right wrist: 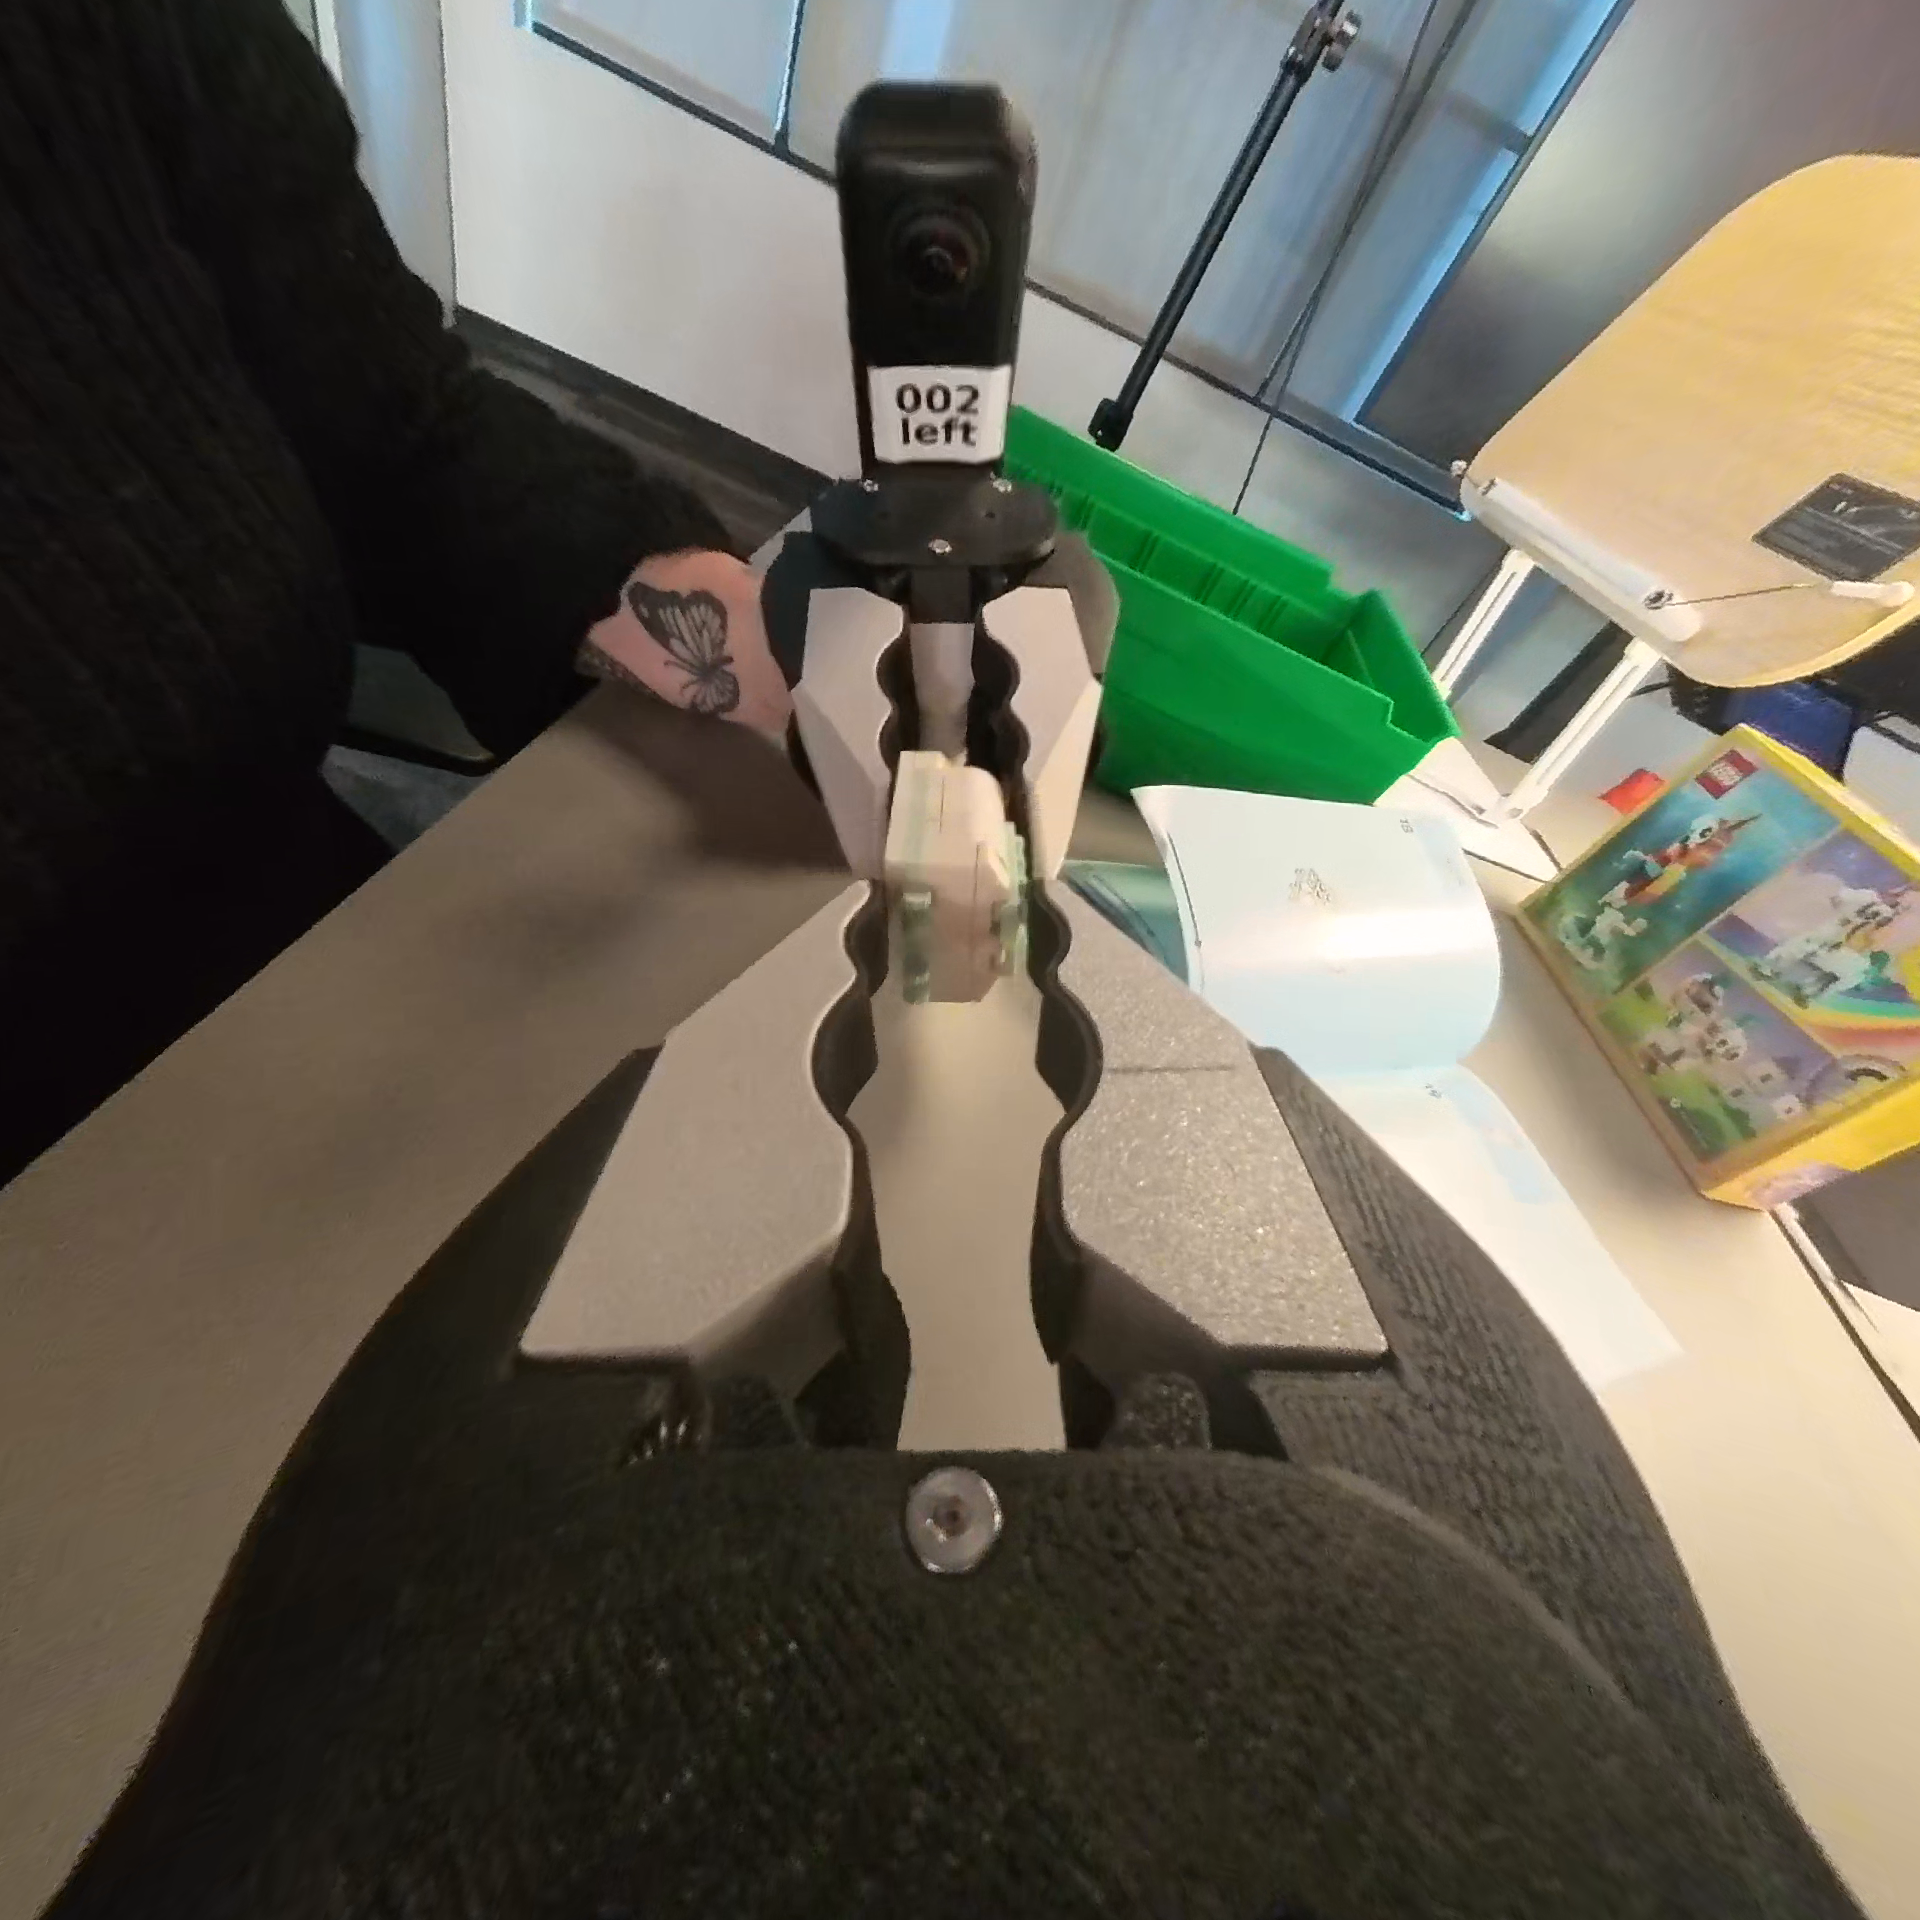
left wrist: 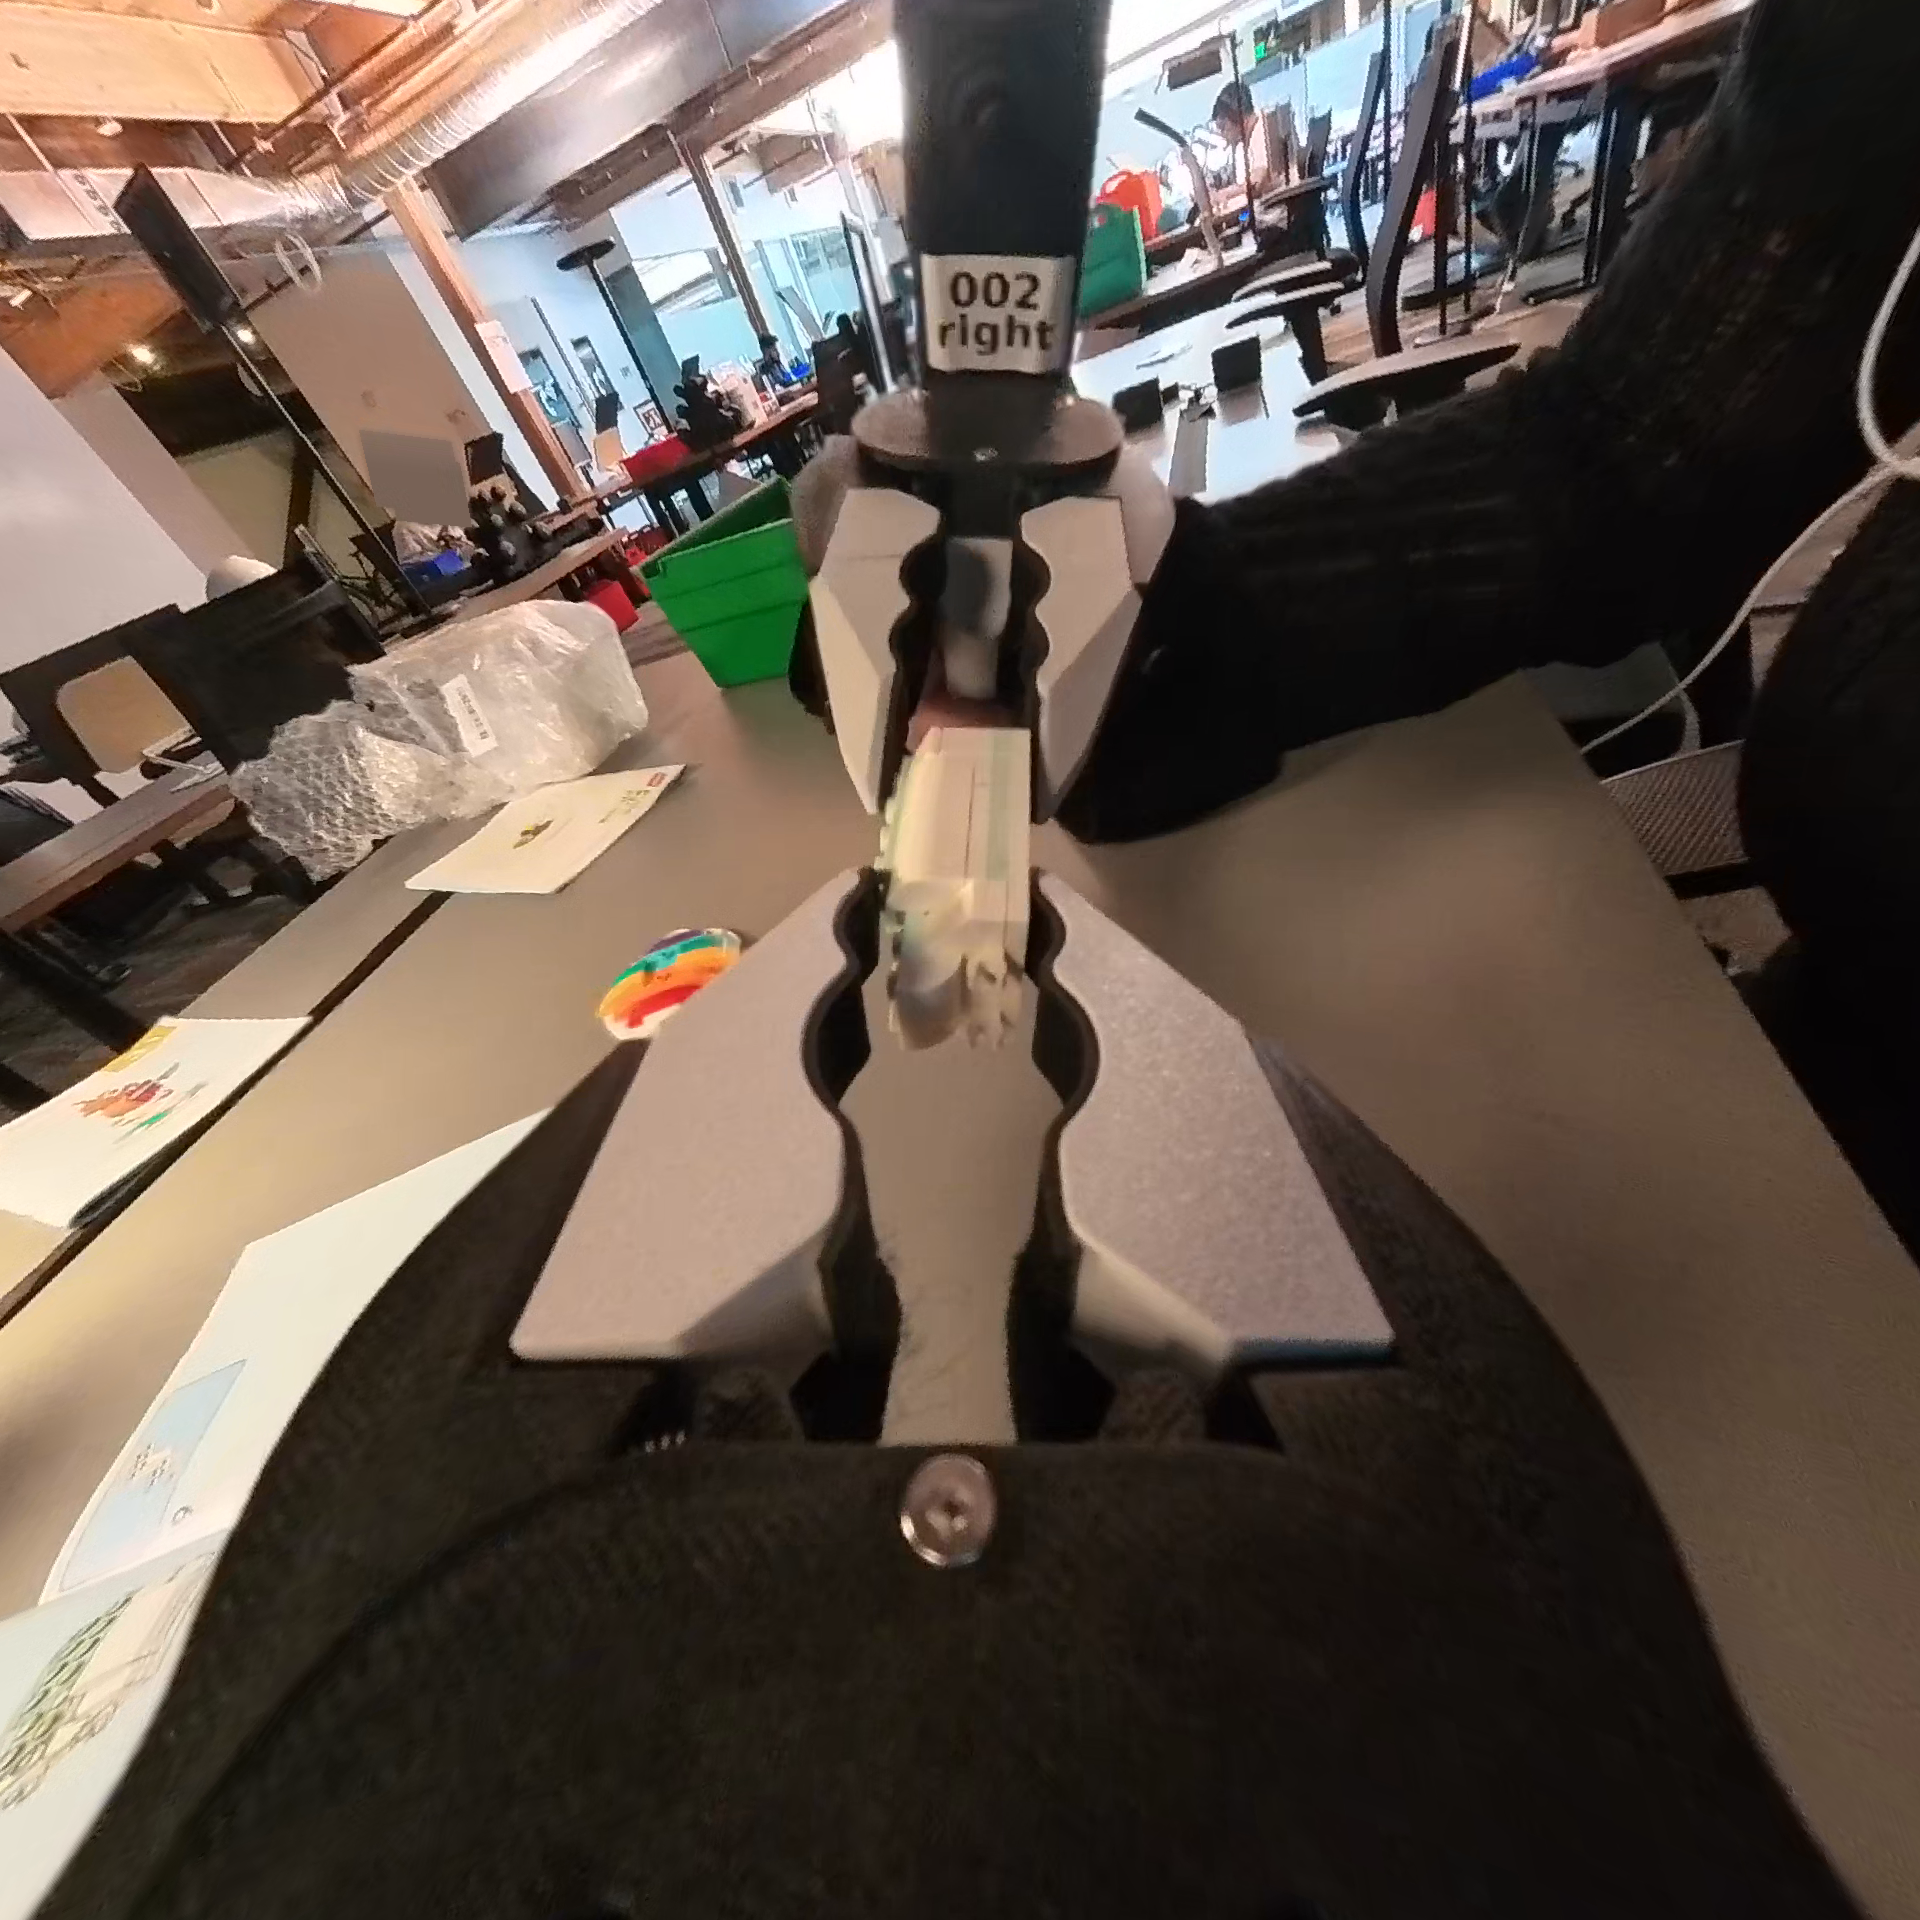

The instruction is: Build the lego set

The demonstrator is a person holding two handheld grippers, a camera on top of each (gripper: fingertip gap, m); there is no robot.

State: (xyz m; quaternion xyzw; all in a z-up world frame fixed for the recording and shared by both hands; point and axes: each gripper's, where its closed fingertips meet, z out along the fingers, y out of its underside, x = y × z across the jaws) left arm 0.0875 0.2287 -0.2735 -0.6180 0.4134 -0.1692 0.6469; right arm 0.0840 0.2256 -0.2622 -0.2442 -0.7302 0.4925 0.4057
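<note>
We clamp the small white-and-mint brick assembly (left wrist: 961, 883) end to end between left hand-held gripper (left wrist: 951, 935) and right hand-held gripper (right wrist: 951, 935), long axis along both, above the grey tabletop (left wrist: 1299, 987).

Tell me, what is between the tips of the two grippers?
A white lego piece bridges the left gripper and right gripper; both wrist views show it, each gripper gripping one end.

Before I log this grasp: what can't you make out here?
- White lego assembly: left wrist view, motion-blurred; its joints are unclear.
- Its far end: right wrist view, hidden inside the left claw.
- Rainbow piece: partly behind a left claw finger.
</note>
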